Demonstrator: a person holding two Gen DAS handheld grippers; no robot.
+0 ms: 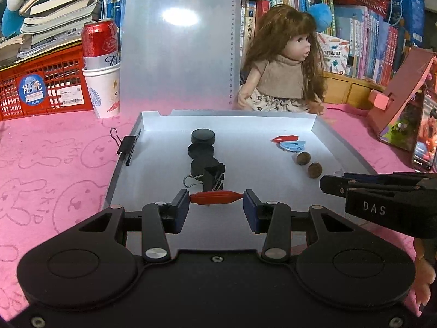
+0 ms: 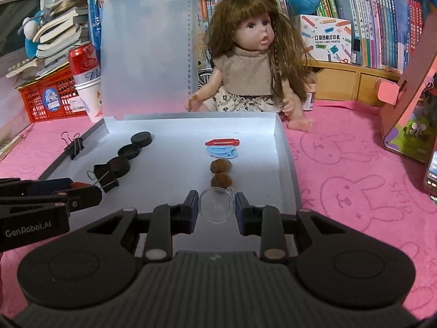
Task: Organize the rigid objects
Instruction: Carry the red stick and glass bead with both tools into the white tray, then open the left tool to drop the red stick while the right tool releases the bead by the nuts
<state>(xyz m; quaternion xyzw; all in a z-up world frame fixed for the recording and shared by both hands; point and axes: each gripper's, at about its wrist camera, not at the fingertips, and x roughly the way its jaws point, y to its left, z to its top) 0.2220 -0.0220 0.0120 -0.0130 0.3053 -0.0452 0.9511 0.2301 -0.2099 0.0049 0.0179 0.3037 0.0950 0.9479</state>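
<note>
A grey tray lies on the pink cloth. My left gripper is shut on a red clip, held lengthwise over the tray's near left part. My right gripper is shut on a clear plastic ball just in front of two brown nuts. Behind the nuts lie a blue clip and another red clip. On the left, three black discs form a row, with a black binder clip in front of them.
Another binder clip is clamped on the tray's left wall. A doll sits behind the tray beside an upright translucent clipboard. A can in a paper cup and a red crate stand at back left. A pink box stands right.
</note>
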